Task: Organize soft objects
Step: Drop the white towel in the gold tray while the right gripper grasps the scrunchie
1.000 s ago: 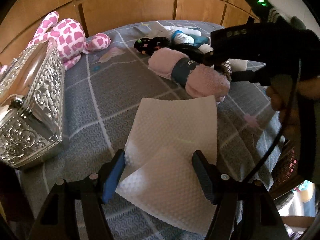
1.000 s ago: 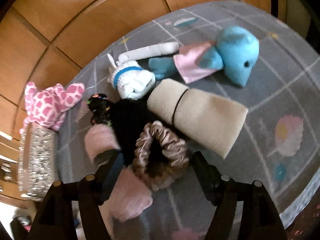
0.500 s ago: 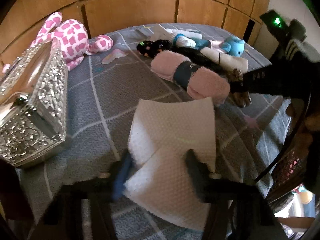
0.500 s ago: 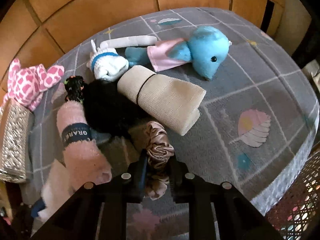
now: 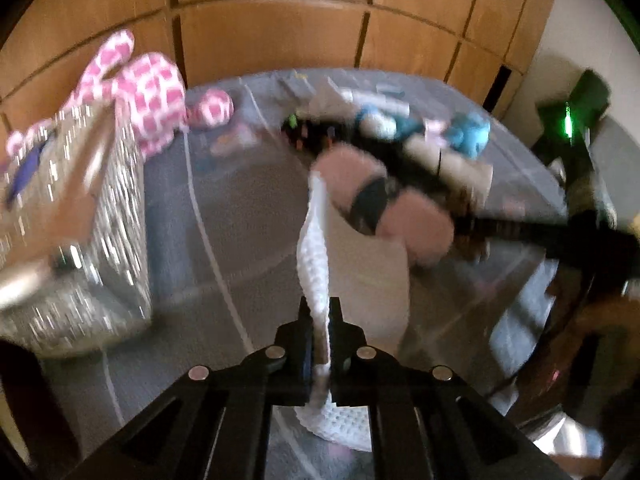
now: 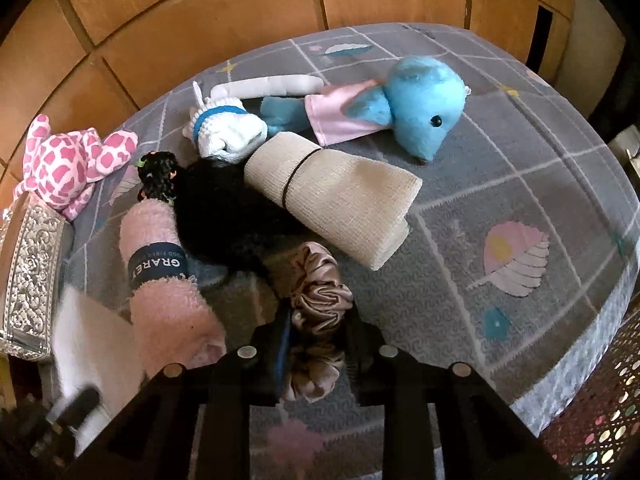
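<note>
My left gripper (image 5: 320, 316) is shut on a white paper towel (image 5: 316, 248), which stands lifted and folded above the grey cloth; the view is blurred. My right gripper (image 6: 318, 320) is shut on a brown satin scrunchie (image 6: 316, 296) at the near side of the pile. Behind it lie a rolled pink towel with a dark band (image 6: 160, 276), a black fuzzy item (image 6: 224, 204), a rolled beige cloth (image 6: 336, 196), white socks (image 6: 228, 128) and a blue plush (image 6: 416, 108). The pink towel also shows in the left wrist view (image 5: 384, 204).
A silver ornate box (image 5: 68, 236) stands at the left, with a pink spotted plush (image 5: 156, 100) behind it. Wooden panels back the table. The grey patterned cloth (image 6: 520, 184) lies bare at the right, and its edge drops off at the front right.
My left gripper has shut on the paper towel and lifted it. My right gripper has shut on the scrunchie and pulled it toward the near edge.
</note>
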Demonstrator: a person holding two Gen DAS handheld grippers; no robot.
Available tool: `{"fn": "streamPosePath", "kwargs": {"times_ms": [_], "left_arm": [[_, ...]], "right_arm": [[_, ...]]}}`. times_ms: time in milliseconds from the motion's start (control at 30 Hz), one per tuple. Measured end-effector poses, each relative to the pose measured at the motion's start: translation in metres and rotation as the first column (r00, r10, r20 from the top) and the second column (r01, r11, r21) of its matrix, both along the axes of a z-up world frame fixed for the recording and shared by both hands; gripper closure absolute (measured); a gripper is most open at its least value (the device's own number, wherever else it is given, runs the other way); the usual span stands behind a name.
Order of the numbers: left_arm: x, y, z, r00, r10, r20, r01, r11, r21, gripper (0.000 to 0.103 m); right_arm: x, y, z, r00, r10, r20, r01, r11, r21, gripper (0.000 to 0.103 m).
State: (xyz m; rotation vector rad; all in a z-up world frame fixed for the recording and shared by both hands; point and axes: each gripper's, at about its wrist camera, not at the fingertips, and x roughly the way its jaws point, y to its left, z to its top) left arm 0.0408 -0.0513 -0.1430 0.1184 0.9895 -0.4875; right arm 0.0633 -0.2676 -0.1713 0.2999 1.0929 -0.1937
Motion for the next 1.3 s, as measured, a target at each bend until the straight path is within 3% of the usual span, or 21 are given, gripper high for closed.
{"fn": "streamPosePath", "kwargs": {"times_ms": [400,567,733,933,1067,1300], "left_arm": [[0.094,-0.004,0.091,0.993,0.085,0.085,-0.078,0.993,-0.088,0.097],[0.14,0.026,0.114,0.973,0.2,0.112,-0.189,0.977,-0.1,0.097],[0.16,0.071,0.134,0.942,0.299,0.153,-0.282,0.952,-0.12,0.097],[0.167,0.145,0.151,0.881,0.429,0.198,-0.412,0.903,-0.122,0.097],[0.157,0.21,0.153,0.825,0.519,0.222,-0.511,0.854,-0.097,0.097],[0.104,0.338,0.135,0.68,0.704,0.203,-0.705,0.704,-0.081,0.097]], "right_arm": [[-0.005,0.003,0.001,1.0,0.018,0.022,-0.018,1.0,-0.005,0.079],[-0.006,0.003,0.001,0.999,0.026,0.026,-0.025,1.0,-0.014,0.079],[-0.006,0.004,0.0,0.999,0.029,0.031,-0.029,1.0,-0.013,0.079],[-0.007,0.004,0.0,0.999,0.032,0.032,-0.031,0.999,-0.017,0.079],[-0.007,0.004,0.0,0.999,0.032,0.033,-0.031,0.999,-0.019,0.079],[-0.007,0.005,0.0,0.999,0.035,0.036,-0.034,0.999,-0.032,0.079]]}}
